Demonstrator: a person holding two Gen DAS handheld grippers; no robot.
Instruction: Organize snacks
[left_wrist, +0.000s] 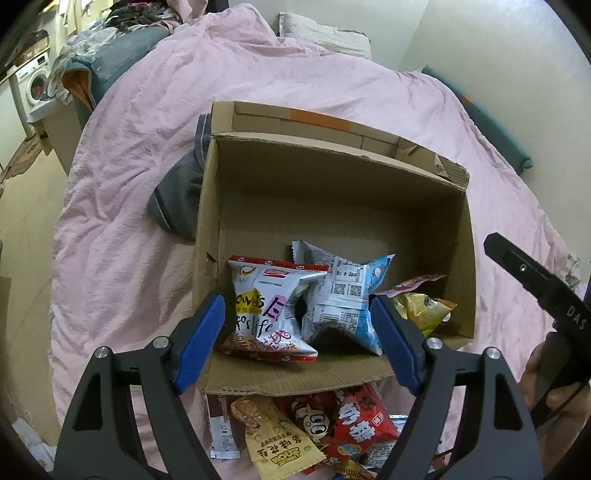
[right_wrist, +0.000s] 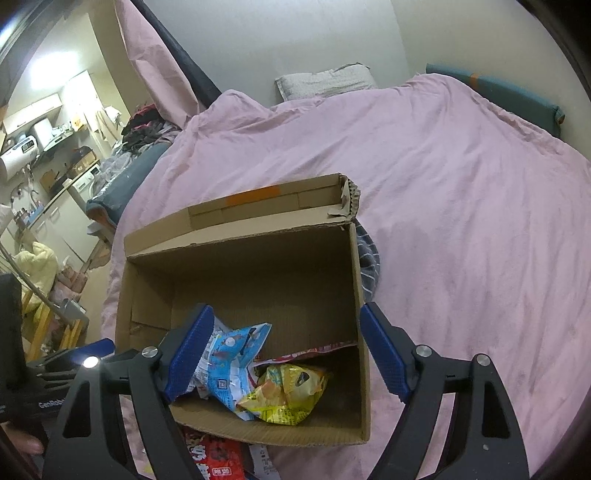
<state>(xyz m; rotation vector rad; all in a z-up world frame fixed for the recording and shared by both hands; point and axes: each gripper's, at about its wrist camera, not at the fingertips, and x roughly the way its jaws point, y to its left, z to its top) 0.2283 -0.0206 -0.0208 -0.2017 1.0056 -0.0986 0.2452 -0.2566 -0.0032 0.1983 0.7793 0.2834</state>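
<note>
An open cardboard box (left_wrist: 332, 206) (right_wrist: 258, 266) lies on a pink bed cover (left_wrist: 140, 155). Its front part holds a white-and-red snack bag (left_wrist: 266, 306), a blue-and-white bag (left_wrist: 340, 295) (right_wrist: 229, 365), a yellow bag (left_wrist: 424, 310) (right_wrist: 288, 395) and a pink packet (left_wrist: 413, 282). My left gripper (left_wrist: 299, 343) hovers open over the near rim, above the white and blue bags, gripping nothing. My right gripper (right_wrist: 284, 354) is open above the yellow bag, holding nothing. Outside the box, a red bag (left_wrist: 343, 424) (right_wrist: 214, 458) and a yellow packet (left_wrist: 277, 439) lie on the cover.
A grey garment (left_wrist: 177, 199) (right_wrist: 369, 258) is tucked beside the box. A pillow (right_wrist: 325, 81) and a teal cushion (right_wrist: 509, 92) sit at the bed's far end. Left of the bed are clutter and a washing machine (left_wrist: 35, 81). A hand (left_wrist: 543, 373) holds the right gripper's handle.
</note>
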